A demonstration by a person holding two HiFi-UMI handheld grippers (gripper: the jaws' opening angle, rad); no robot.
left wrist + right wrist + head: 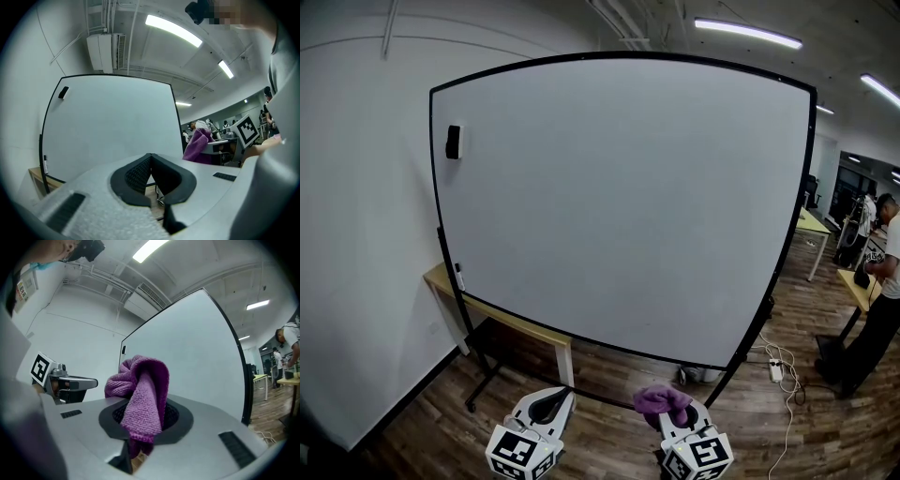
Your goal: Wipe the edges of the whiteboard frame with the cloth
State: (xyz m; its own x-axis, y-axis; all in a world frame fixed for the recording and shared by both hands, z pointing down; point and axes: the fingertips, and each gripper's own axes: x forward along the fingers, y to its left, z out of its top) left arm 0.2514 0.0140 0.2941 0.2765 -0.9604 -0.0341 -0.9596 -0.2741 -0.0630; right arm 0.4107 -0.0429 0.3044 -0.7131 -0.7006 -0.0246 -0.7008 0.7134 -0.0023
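The jaws of the right gripper [143, 417] are pinching the purple cloth [140, 390], which is bunching above them. Those of the left gripper [151, 174] are pressing together on nothing. Both grippers are hanging below the bottom edge of the whiteboard [619, 197] and well apart from it, so the cloth is touching no part of the black frame [811, 150]. By my judgement, wiping is not yet beginning and all four edges are awaiting the cloth.

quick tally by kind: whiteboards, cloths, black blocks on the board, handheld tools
big black-framed white whiteboard: 1
purple terry cloth: 1
small black block on the board: 1
grey handheld tools: 2 (left tool, right tool)
total: 5
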